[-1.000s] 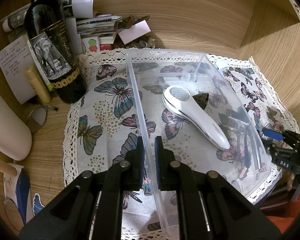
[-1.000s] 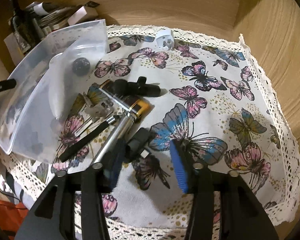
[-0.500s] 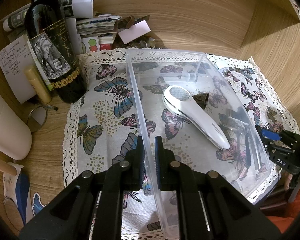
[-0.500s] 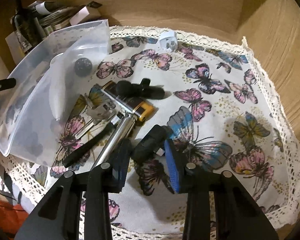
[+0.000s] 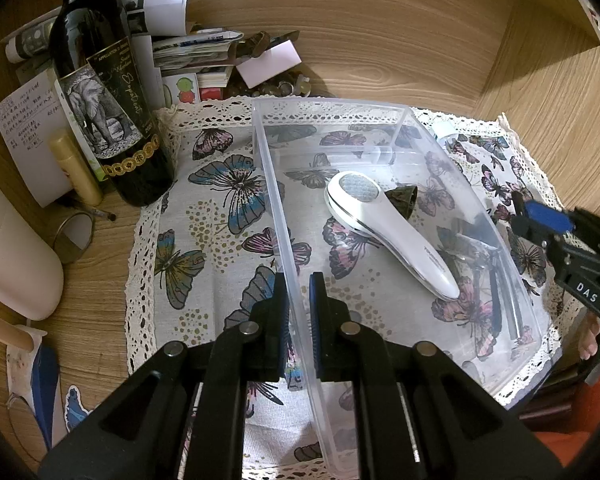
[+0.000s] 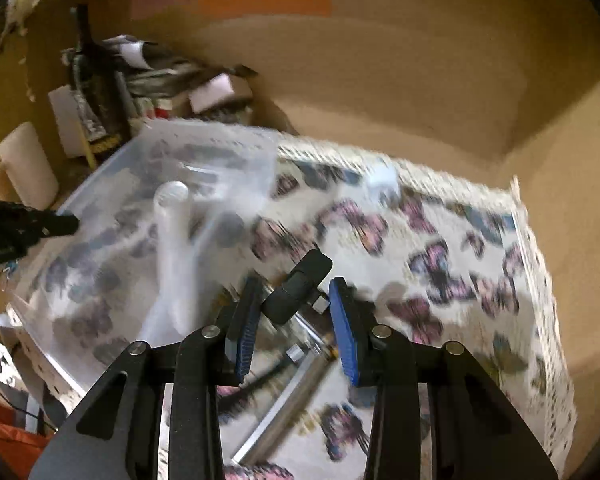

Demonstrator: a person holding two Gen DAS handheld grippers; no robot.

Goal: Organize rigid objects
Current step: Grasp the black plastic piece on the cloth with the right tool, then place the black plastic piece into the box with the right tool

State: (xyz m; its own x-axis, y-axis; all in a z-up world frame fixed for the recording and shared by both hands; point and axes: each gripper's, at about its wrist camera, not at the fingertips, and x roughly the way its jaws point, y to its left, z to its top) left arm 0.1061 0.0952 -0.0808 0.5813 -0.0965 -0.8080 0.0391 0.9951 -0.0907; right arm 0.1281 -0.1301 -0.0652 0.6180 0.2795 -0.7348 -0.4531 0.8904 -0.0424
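Both grippers are at work. Nearest the left wrist camera, the left gripper (image 5: 298, 312) pinches the near wall of the clear plastic bin (image 5: 380, 118), one finger inside and one outside; I judge this steadies the bin so it will not slide on the butterfly cloth (image 5: 204, 216) while things go in. Ahead and to its right, inside the bin, lie one white handheld device (image 5: 388, 232) and, touching its far side, one small dark cone-shaped piece (image 5: 402, 200). Beyond and to the left of the fingers one wine bottle (image 5: 104, 108) stands off the cloth beside stacked papers.

On the other side, the right gripper (image 6: 294, 320) holds one small black clip-like gadget (image 6: 298, 286) between its blue pads (image 6: 342, 328), narrowed around it, apparently lifted clear of the cloth; motion blur keeps me from being sure how firm the hold is. Just below it one metal rod (image 6: 288, 404) and one thin black stick (image 6: 260, 380) lie on the cloth, not yet put away. Farther off, one small white plug-like object (image 6: 384, 180) sits near the cloth's far edge. The bin lies ahead and to the left of these fingers.
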